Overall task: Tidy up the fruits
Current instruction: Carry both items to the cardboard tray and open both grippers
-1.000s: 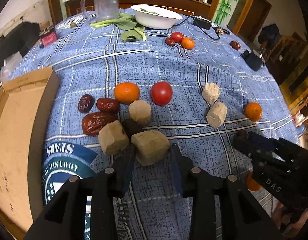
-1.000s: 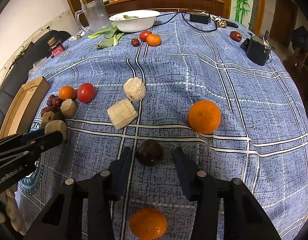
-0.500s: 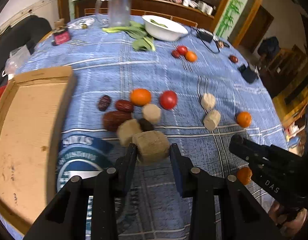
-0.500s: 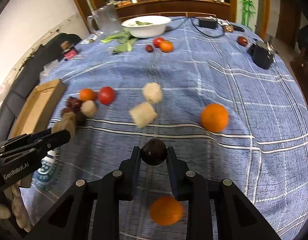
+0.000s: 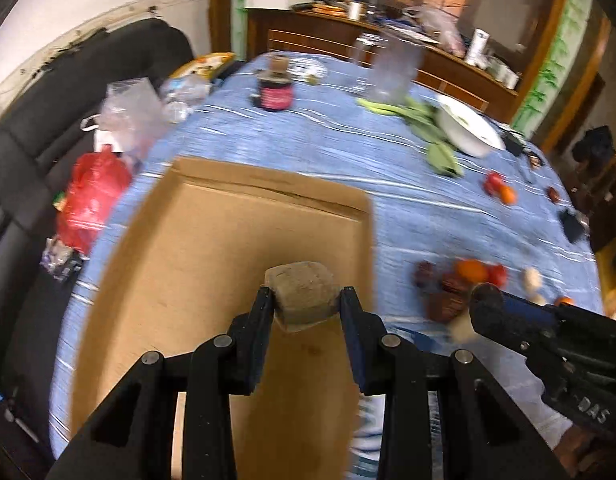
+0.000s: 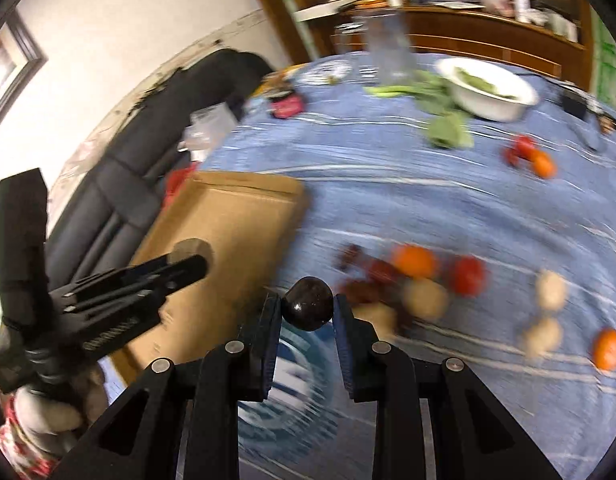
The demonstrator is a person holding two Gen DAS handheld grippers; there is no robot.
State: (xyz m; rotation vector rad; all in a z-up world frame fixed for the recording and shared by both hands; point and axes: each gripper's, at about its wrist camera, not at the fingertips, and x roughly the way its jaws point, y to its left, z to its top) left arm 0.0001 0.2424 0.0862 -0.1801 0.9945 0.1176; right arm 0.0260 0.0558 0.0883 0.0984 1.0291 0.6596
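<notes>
Two grips | left fingers [image 5: 307, 300] clamp tan block [image 5: 301, 294] | right fingers [image 6: 308, 307] clamp dark fruit [image 6: 308, 303]

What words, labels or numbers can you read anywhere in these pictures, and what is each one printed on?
"DAS": white letters on the black body of the right claw, left wrist view.
White lettering on the black left claw: too blurred to read.
Round blue and white emblem on the blue checked tablecloth: blurred, unreadable.
Dark jar with pink label: unreadable.

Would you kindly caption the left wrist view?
Left gripper carries a tan fibrous chunk above the shallow cardboard tray.
</notes>
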